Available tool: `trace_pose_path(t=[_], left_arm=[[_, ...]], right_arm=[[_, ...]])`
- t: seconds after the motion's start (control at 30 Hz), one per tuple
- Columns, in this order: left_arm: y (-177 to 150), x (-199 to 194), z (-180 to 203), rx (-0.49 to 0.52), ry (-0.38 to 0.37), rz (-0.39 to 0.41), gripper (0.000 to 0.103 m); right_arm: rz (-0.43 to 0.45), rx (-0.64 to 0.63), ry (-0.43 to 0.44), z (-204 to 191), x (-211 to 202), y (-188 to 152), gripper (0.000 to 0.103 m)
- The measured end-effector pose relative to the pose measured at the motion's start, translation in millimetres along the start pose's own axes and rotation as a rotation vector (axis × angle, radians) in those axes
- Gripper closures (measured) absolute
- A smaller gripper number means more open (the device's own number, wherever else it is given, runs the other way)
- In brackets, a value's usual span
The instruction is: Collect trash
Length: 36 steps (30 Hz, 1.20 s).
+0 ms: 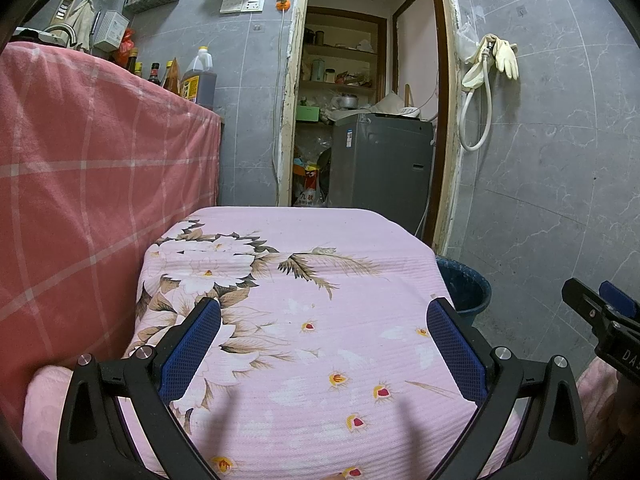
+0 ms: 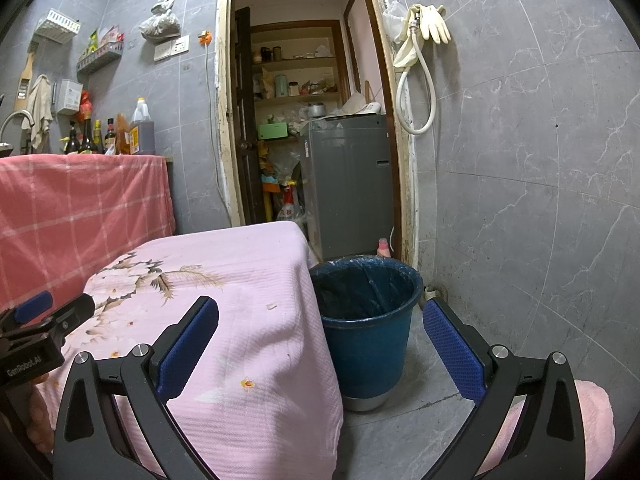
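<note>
Beside the blue bin (image 2: 366, 332), both grippers gape empty

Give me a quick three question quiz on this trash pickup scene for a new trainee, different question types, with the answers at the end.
1. True or false: the left gripper is shut on a piece of trash.
2. Multiple choice: the blue bucket stands (A) on the pink floral cloth, (B) on the floor beside the cloth-covered table, (C) inside the doorway.
3. Short answer: what small item lies on the cloth near the table edge closest to the bucket?

Key
1. False: its jaws are open and empty, as are the right gripper's.
2. B.
3. A small pale scrap; what it is made of cannot be told.
</note>
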State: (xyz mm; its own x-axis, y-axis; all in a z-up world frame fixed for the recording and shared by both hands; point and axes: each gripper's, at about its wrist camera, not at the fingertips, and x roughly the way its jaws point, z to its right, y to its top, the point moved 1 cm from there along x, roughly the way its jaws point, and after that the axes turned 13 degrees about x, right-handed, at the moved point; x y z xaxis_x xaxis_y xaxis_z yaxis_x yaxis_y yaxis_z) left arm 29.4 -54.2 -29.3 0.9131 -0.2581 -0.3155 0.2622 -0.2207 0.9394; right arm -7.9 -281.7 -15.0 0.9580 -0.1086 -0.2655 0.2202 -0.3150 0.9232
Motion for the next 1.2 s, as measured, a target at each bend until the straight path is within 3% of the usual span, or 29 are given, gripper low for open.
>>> trace_pose_path(t=[1.2], left_arm=[[-1.4,0.4,-1.5,0.002,0.000,0.001,0.002]], right_arm=[[0.000,0.003,-0.001,-0.4,-0.3,-0.9,0.000]])
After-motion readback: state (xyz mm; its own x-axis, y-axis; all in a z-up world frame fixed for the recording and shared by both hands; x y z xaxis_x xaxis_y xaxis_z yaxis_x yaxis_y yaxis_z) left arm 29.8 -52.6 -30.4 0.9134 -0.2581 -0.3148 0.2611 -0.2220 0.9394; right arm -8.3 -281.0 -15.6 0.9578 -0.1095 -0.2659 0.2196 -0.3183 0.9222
